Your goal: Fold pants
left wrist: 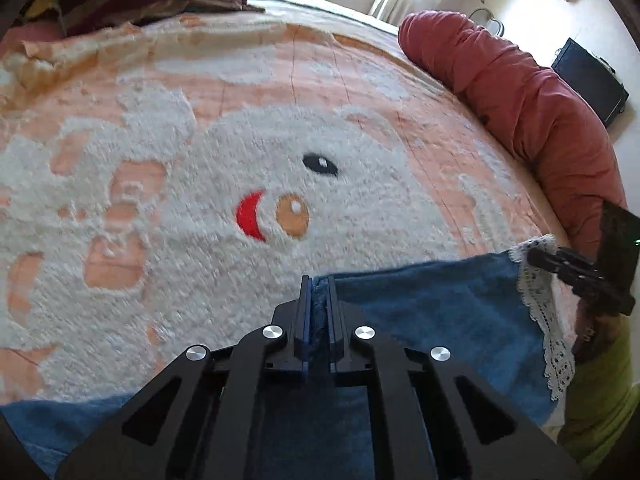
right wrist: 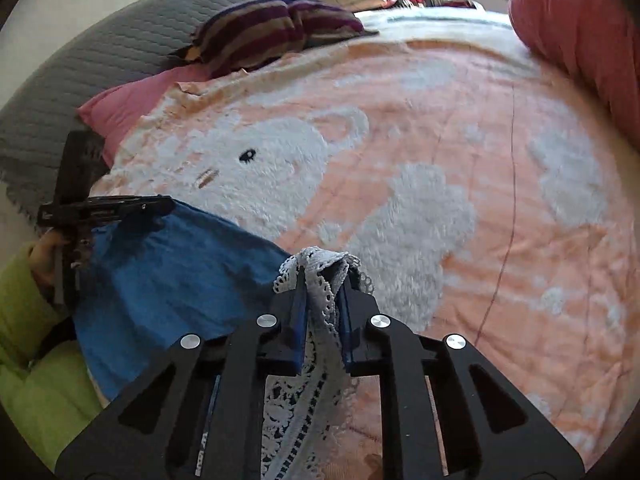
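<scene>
Blue pants (left wrist: 432, 312) with a white lace hem (left wrist: 540, 320) lie on a peach and white fleece blanket (left wrist: 240, 140) at the near edge of the bed. In the left wrist view my left gripper (left wrist: 319, 292) is shut on the far edge of the blue cloth. My right gripper (left wrist: 560, 264) shows at the right, at the lace hem. In the right wrist view my right gripper (right wrist: 323, 296) is shut on the bunched lace hem (right wrist: 320, 272) of the pants (right wrist: 168, 280). My left gripper (right wrist: 160, 204) appears at the left, on the blue cloth.
A rolled red quilt (left wrist: 520, 112) runs along the bed's right side. A striped pillow (right wrist: 264, 32), a pink pillow (right wrist: 128, 104) and a grey quilted cover (right wrist: 100, 64) lie at the head end. A person's lime-green sleeve (right wrist: 36, 340) is close by. Clothes piles sit beyond the bed.
</scene>
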A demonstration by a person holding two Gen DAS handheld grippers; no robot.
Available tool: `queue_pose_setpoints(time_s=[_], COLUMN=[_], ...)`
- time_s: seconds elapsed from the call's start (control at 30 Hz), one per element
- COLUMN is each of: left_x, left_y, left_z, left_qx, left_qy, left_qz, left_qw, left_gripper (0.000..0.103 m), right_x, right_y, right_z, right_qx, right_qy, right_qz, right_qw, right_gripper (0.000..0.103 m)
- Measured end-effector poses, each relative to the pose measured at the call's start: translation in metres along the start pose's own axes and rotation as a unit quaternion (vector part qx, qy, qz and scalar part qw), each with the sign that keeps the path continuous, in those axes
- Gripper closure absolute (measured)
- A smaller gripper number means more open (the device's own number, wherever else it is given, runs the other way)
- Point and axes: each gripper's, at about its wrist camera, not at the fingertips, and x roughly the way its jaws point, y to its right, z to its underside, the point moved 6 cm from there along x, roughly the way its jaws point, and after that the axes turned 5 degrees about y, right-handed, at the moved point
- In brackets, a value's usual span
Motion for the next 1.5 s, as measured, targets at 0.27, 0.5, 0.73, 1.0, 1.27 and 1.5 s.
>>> queue_pose_setpoints(time_s=[0.27,0.5,0.73,1.0,1.27,1.5], left_x=[0.006,0.024,-0.012,-0.091,-0.134,-0.129], left_y=[-0.004,-0.017,-0.034,-0.045,-0.060,-0.091], left_z=[-0.019,-0.003,0.002,0.032,0.086,0.114], left_qx=[0.011,0.013,-0.005,-0.013,-0.001,-0.051], left_qy=[0.012,-0.001,0.028,0.080,0.068,0.023], left_qz=[-0.033,-0.046,-0.053,-0.059,-0.140,-0.149], left_qw=[0.9993,0.9988,0.9982,0.9949,0.9878,0.9873], left_gripper=[0.098,0.092,0.060,0.046,0.033,0.019], right_x=[0.021,0.056,0.023,-0.038,-0.055,-0.021], right_y=[0.019,0.035,0.040,0.008,-0.063,-0.104], right_z=[-0.031,-0.012,-0.017,0.007,0.030,0.053], right_qx=[-0.019,-0.007,0.016,-0.012,-0.089,-0.110], right_qy=[0.000,-0.044,-0.013,0.017,0.019,-0.026], right_qz=[0.015,0.029,0.057,0.066,0.047,0.033], right_qw=[1.000,0.999,0.998,0.998,0.995,0.993], right_gripper=[0.096,0.092,0.068,0.059,0.049,0.042])
